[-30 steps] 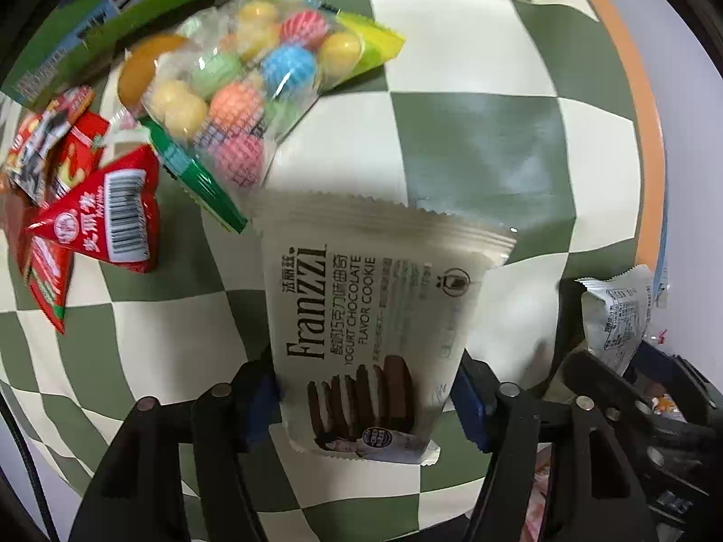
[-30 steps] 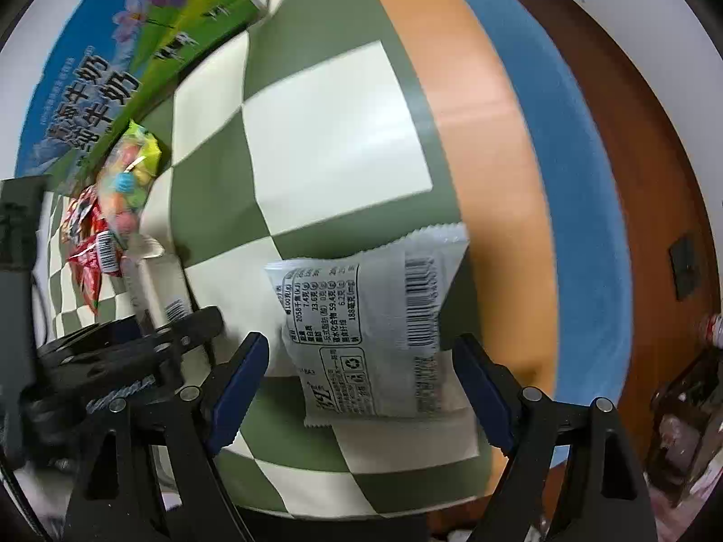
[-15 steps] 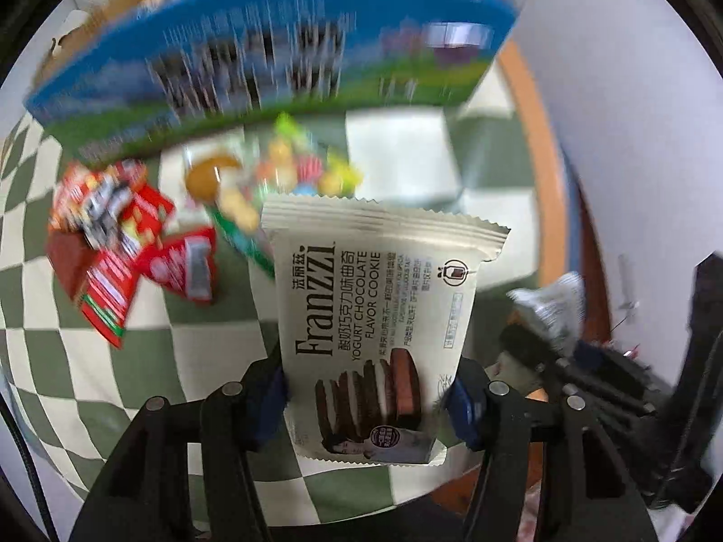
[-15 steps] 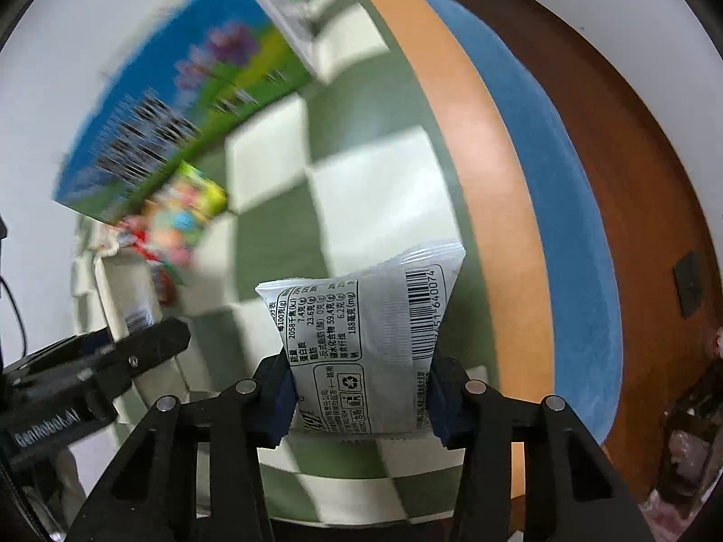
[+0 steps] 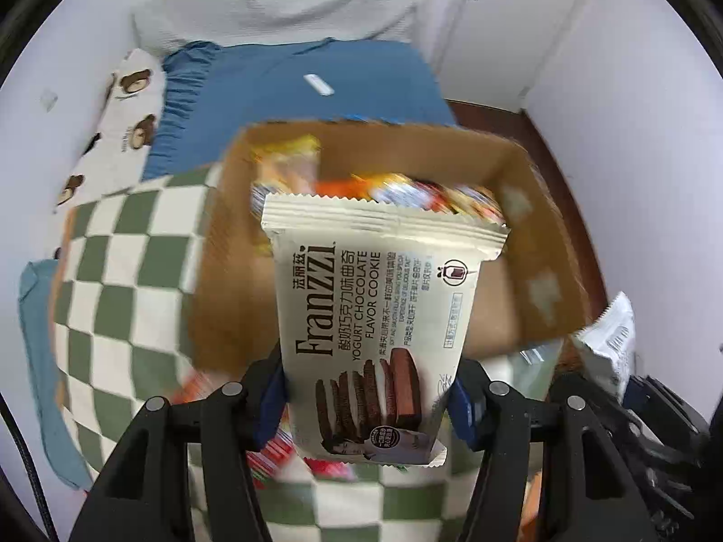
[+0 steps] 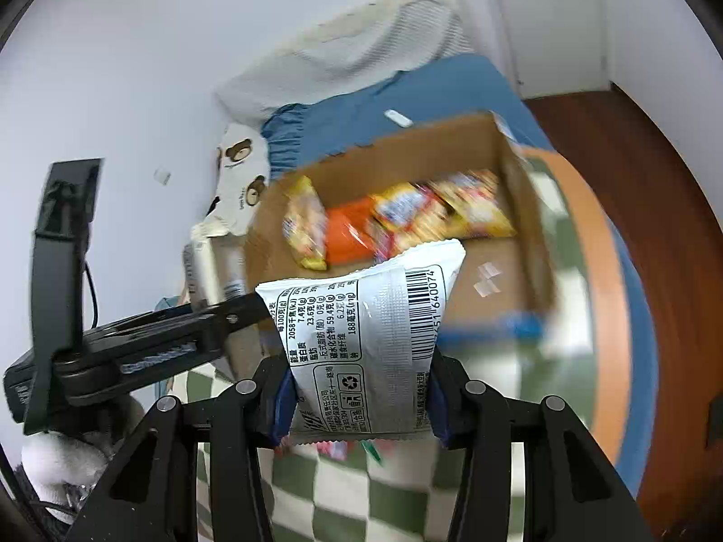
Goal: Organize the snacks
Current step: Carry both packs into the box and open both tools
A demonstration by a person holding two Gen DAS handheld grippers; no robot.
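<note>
My left gripper (image 5: 366, 402) is shut on a cream Franzzi cookie pack (image 5: 379, 316) and holds it upright in the air in front of an open cardboard box (image 5: 537, 235). My right gripper (image 6: 359, 399) is shut on a second white cookie pack (image 6: 366, 343), back side with barcode showing, also raised before the same box (image 6: 519, 180). Several yellow and orange snack bags (image 6: 388, 221) lie inside the box. The left gripper shows at the left of the right wrist view (image 6: 149, 343). The second pack shows at the right edge of the left wrist view (image 5: 610, 343).
The box stands on a green and white checkered cloth (image 5: 131, 298) with an orange rim (image 6: 601, 280). Red snack packets (image 5: 275, 451) lie on the cloth under my left gripper. Behind is a bed with a blue sheet (image 5: 316, 86) and a bear-print pillow (image 5: 122, 135).
Both grippers have lifted their packs off the cloth and swung up to face the open box. The right gripper closed on its pack during this time.
</note>
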